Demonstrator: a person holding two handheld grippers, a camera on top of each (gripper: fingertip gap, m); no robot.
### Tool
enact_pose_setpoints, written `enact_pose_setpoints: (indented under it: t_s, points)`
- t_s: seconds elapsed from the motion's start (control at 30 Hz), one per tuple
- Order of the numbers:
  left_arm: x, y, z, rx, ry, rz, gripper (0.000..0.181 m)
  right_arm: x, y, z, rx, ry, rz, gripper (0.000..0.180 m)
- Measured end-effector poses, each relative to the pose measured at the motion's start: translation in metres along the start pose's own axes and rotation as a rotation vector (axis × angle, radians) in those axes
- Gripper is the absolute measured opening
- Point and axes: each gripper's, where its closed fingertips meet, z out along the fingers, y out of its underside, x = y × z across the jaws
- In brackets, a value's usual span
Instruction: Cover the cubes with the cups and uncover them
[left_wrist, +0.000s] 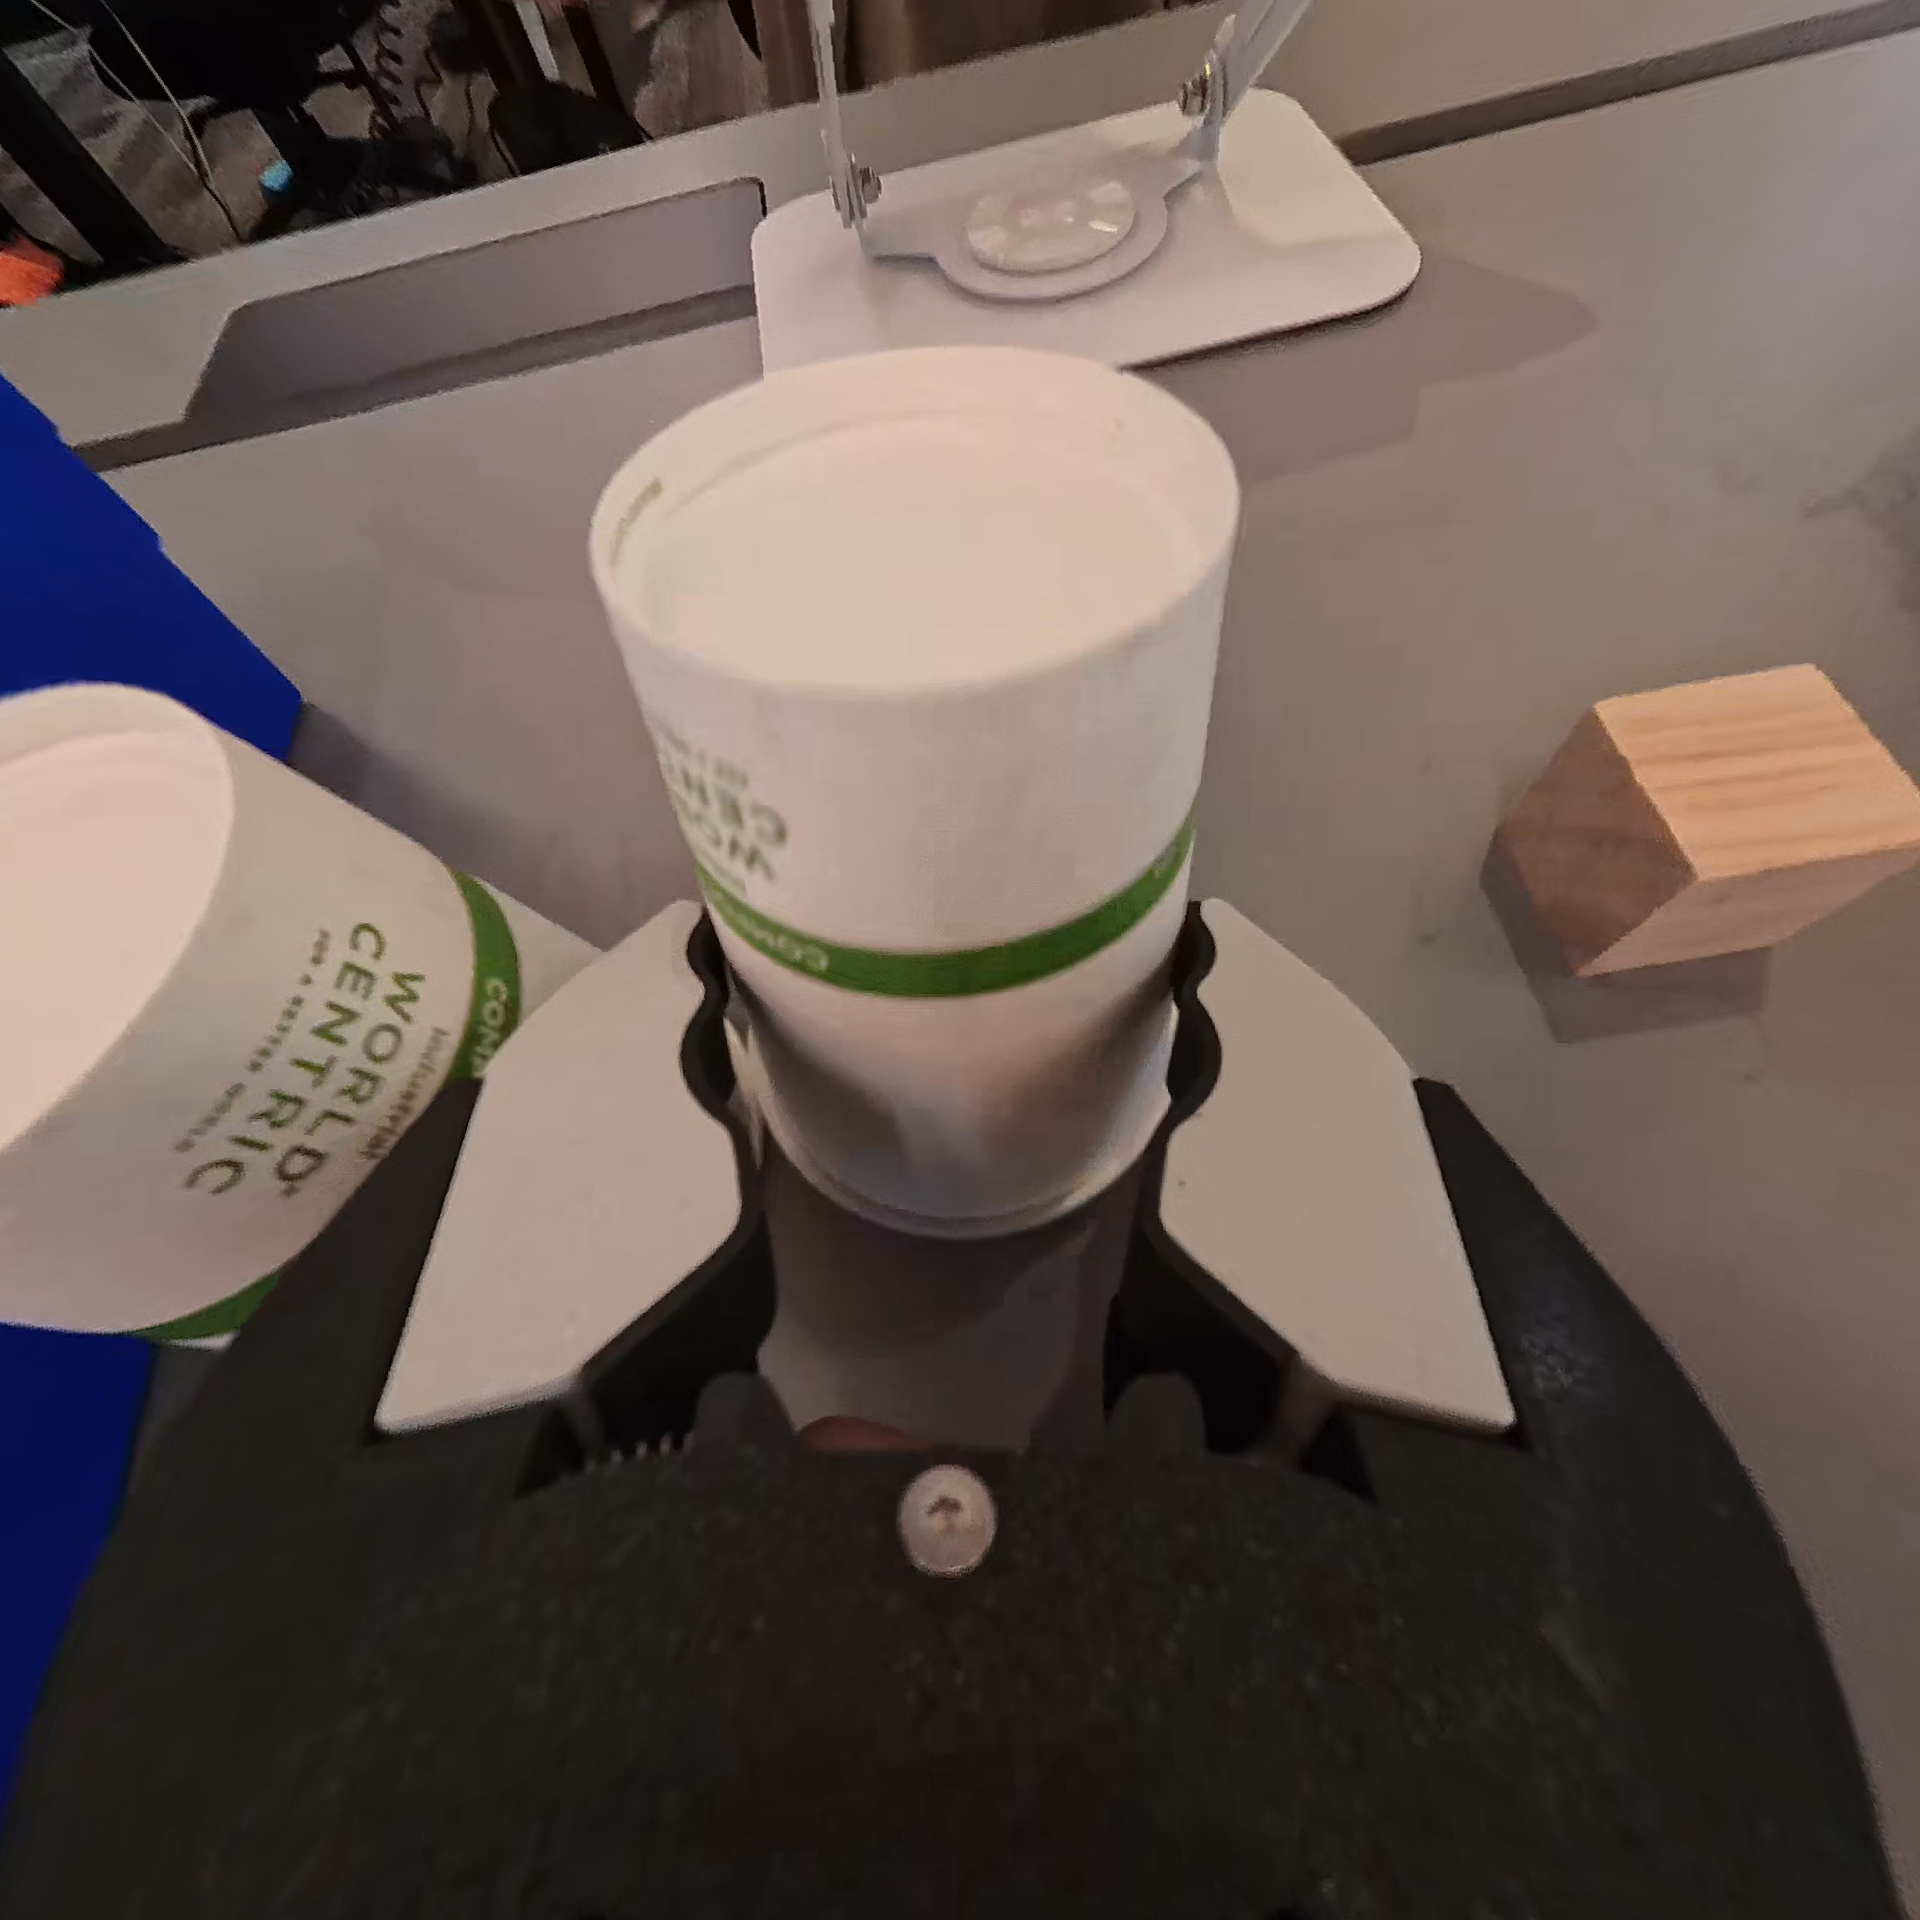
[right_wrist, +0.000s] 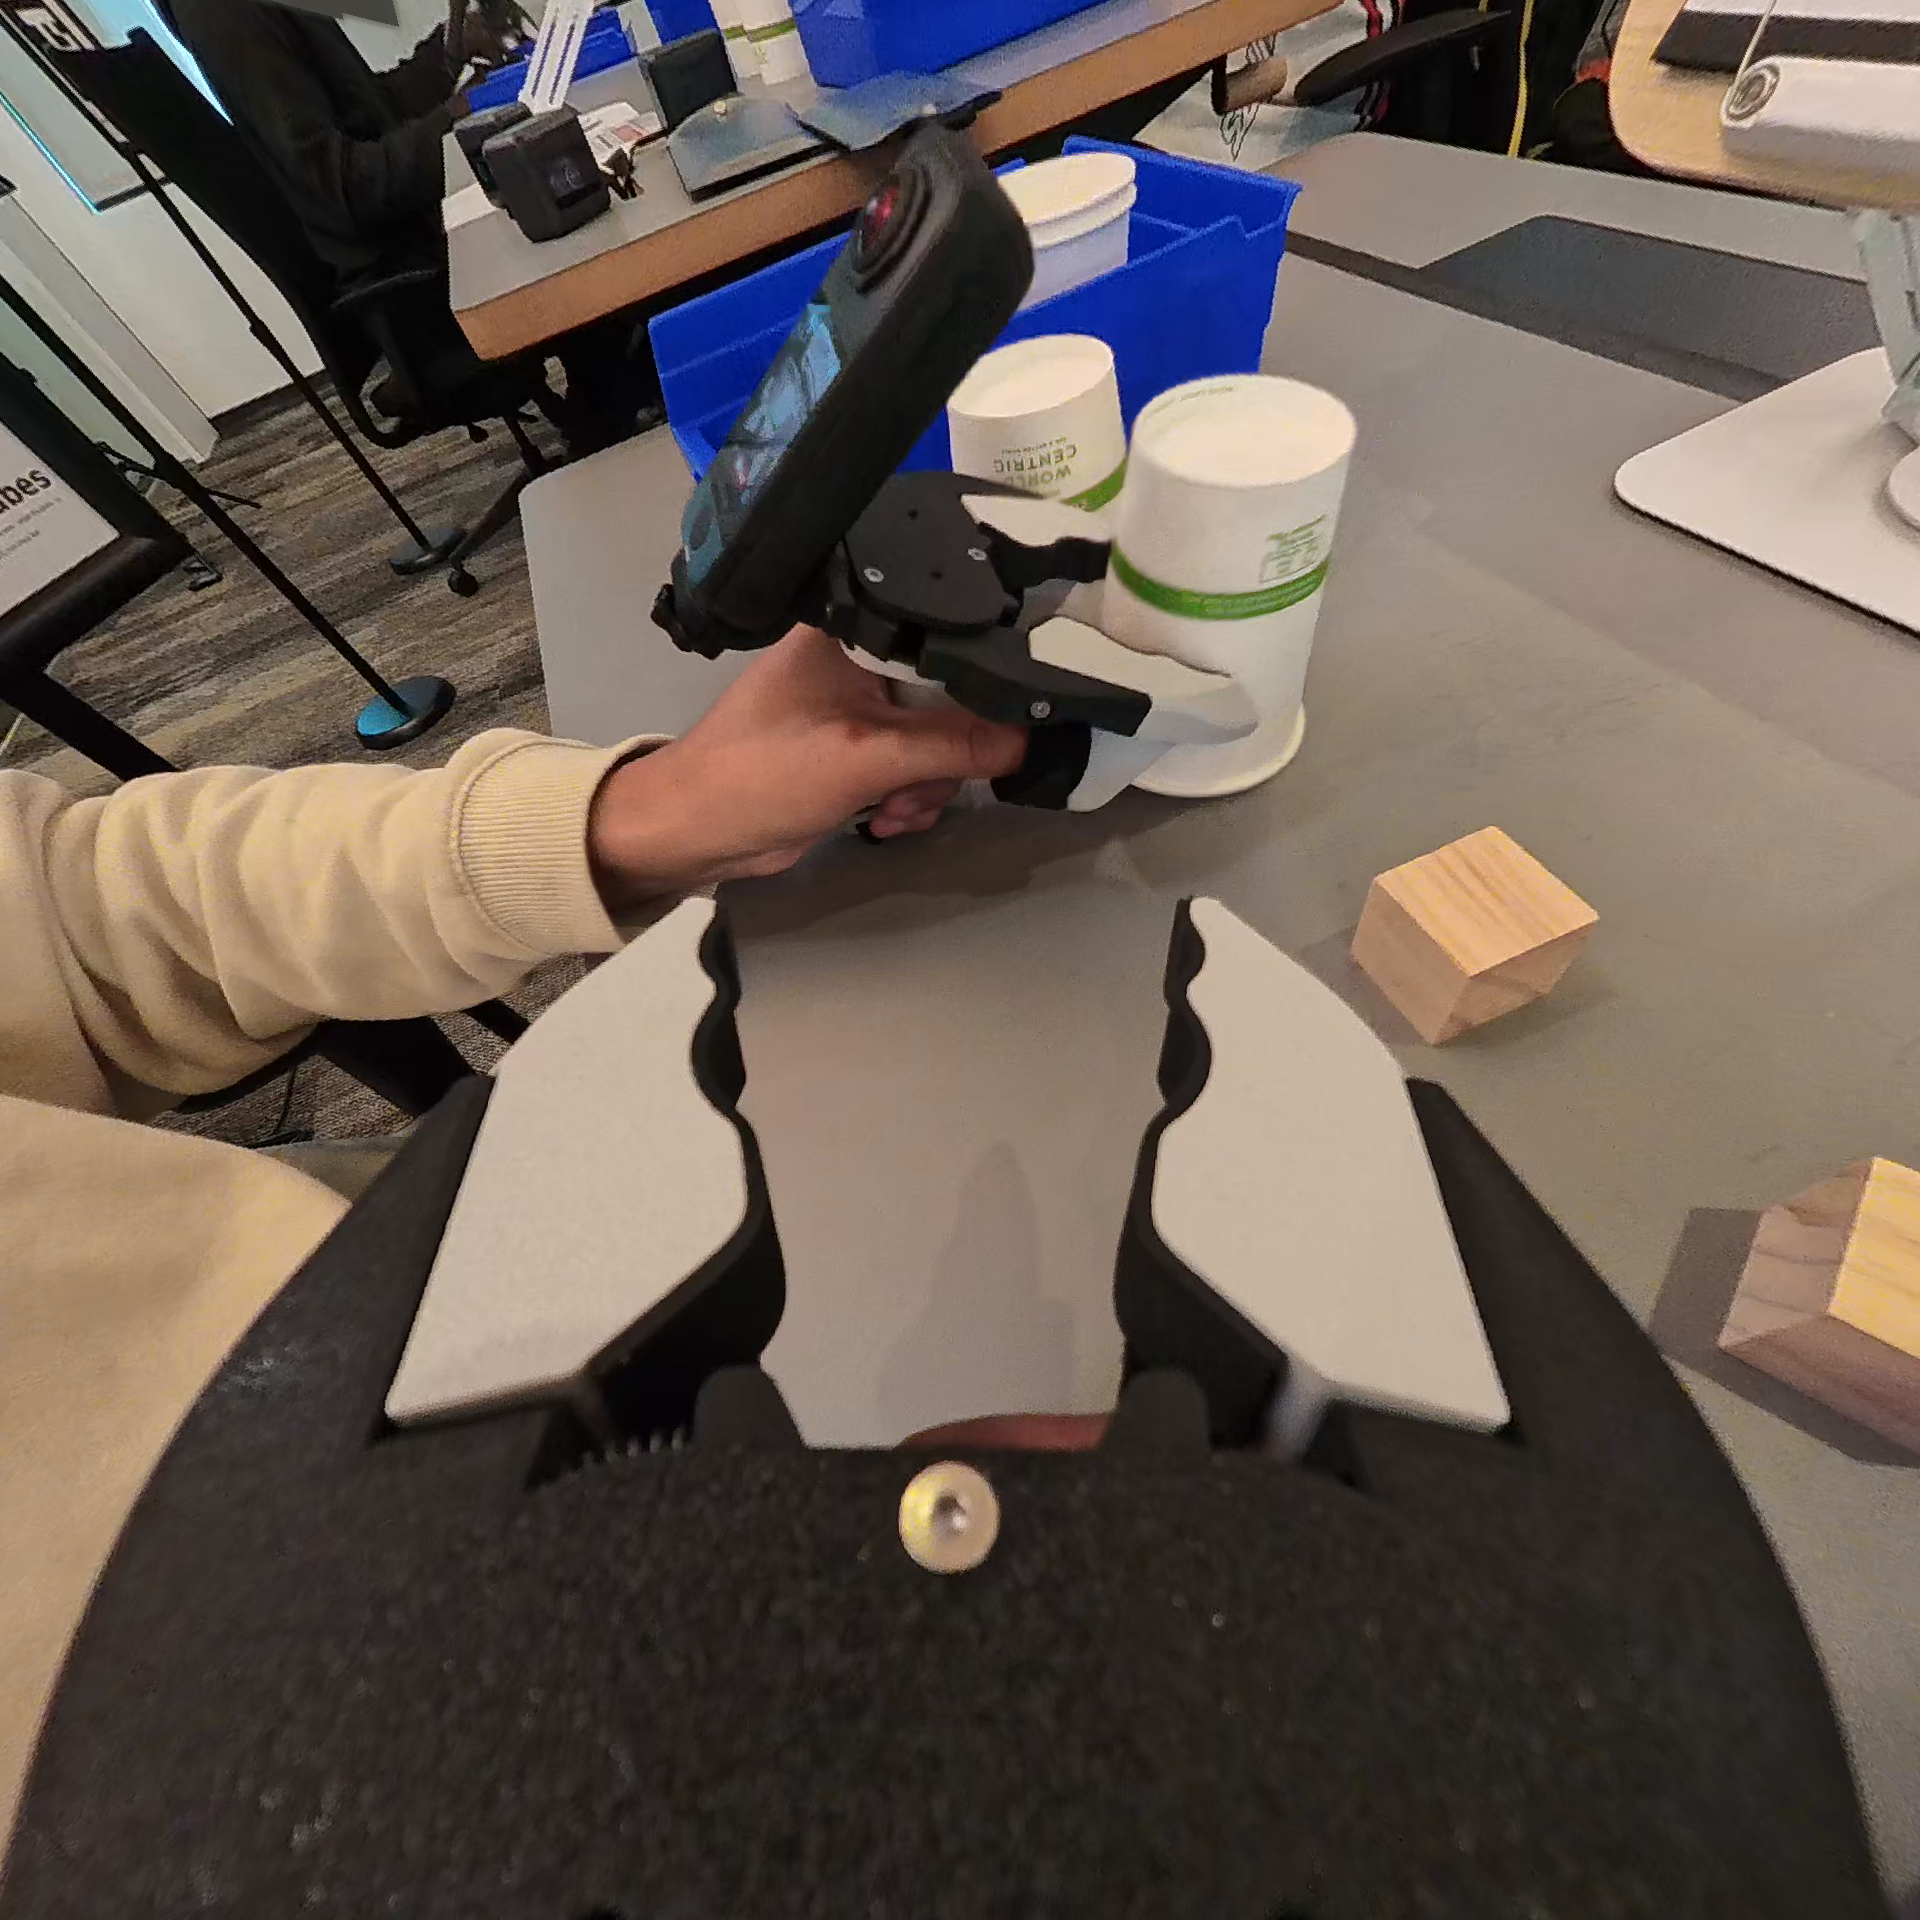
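My left gripper (left_wrist: 945, 935) is shut on an upside-down white paper cup (left_wrist: 925, 707) with a green band, rim down on the grey table. That cup also shows in the right wrist view (right_wrist: 1226, 561), with the left gripper (right_wrist: 1143, 613) around it. A second upside-down cup (left_wrist: 156, 997) stands close to its left, seen behind it in the right wrist view (right_wrist: 1039, 426). A wooden cube (left_wrist: 1704, 810) lies uncovered to the right of the held cup (right_wrist: 1470, 930). A second wooden cube (right_wrist: 1839, 1299) lies at the right edge. My right gripper (right_wrist: 951, 925) is open and empty above the table.
A blue bin (right_wrist: 1174, 301) stands behind the cups, with another white cup (right_wrist: 1070, 218) in it; it also shows at the left (left_wrist: 114, 623). A white stand base (left_wrist: 1081, 239) sits at the back of the table (left_wrist: 1558, 520). A person's sleeve (right_wrist: 291, 894) crosses from the left.
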Motion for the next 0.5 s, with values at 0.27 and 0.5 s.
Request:
enact_pose_setpoints:
  t_s: [0.27, 0.5]
  points:
    - [0.006, 0.008, -0.004, -0.033, 0.026, -0.011, 0.083, -0.003, 0.003, 0.002, -0.018, -0.009, -0.005, 0.079]
    - [0.006, 0.013, -0.004, -0.059, 0.020, -0.009, 0.085, -0.004, 0.006, 0.004, -0.034, -0.017, -0.010, 0.079]
